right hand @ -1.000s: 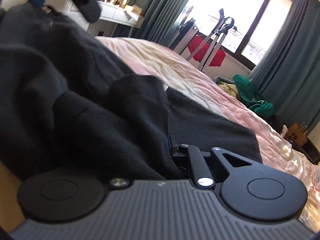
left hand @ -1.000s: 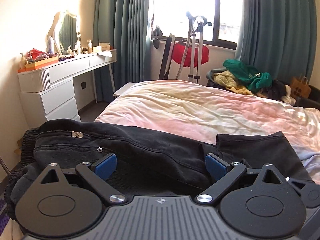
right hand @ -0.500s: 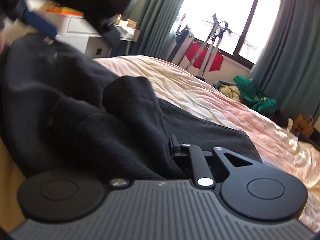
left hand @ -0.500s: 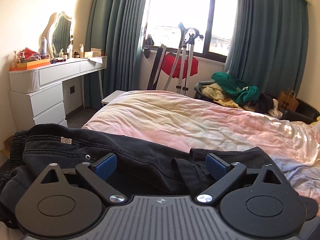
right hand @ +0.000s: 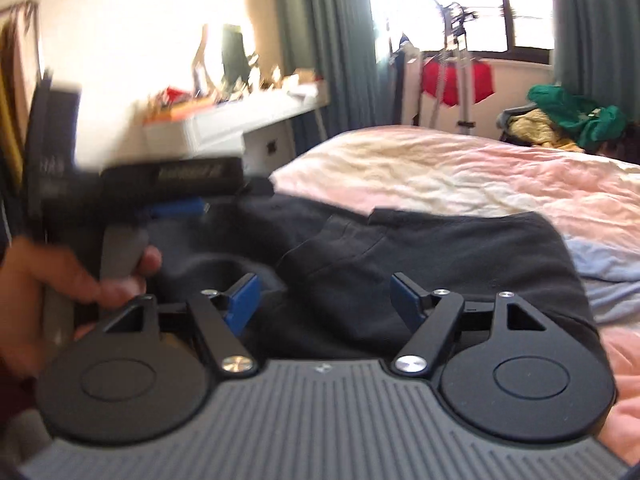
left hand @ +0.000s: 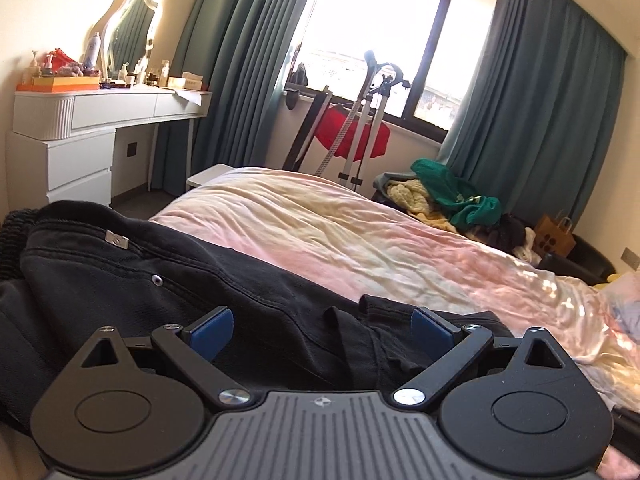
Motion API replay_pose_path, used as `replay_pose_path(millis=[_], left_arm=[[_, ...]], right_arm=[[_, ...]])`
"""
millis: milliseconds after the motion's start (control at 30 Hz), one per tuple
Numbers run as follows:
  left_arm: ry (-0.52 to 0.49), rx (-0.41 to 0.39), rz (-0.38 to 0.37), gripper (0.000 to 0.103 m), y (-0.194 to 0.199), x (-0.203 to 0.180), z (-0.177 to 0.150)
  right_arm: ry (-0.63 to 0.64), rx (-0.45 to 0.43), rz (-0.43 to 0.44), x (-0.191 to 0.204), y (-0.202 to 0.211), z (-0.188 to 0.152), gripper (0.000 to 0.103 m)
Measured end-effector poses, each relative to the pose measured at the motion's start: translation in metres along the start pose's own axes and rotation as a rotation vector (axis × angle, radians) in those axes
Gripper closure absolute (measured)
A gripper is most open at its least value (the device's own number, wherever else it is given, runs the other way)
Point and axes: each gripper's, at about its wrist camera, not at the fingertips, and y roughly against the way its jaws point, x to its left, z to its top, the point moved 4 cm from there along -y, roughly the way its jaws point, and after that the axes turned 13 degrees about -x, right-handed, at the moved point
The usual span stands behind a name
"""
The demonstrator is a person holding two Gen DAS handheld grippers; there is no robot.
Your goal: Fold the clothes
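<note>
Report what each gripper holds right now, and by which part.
Nothing is held. The left gripper and the right gripper both stand open above the black jeans, with no fabric pinched between their pads.

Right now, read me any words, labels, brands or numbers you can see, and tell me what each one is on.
Nothing reads clearly.
Light lettering on the left tongs, seen from the right wrist: too blurred to read.
Metal tag on the black jeans: too small to tell.
Bottles on the dressing table: labels too small to read.

One pair of black jeans, two grippers.
</note>
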Motion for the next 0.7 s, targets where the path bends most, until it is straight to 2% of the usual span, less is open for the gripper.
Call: replay_pose_path(millis=[233,333,433,700], left_arm=[[-0.015,0.030,-0.012,0.006,-0.004,-0.009,-0.022],[0.017,0.031,-0.022,0.008,-0.005,-0.008,-0.026],[0.069,0.028,-0.040,0.008,-0.001,-0.005,-0.025],[0.177,0.040,-0.088,0.008,0.009,-0.007,-0.027]], right_arm=[[-0.136,-0.022,-0.263,-0.066,-0.009,0.000,0.029],[-0.178,0.116,-0.364,-0.089,-0.030,-0.024,0.029],[-0.276,0.160,-0.386,-0.100,-0.034,-0.038,0.029],[-0.388,0.117,-0.385,-0.114,-0.021,-0.033,0.029]])
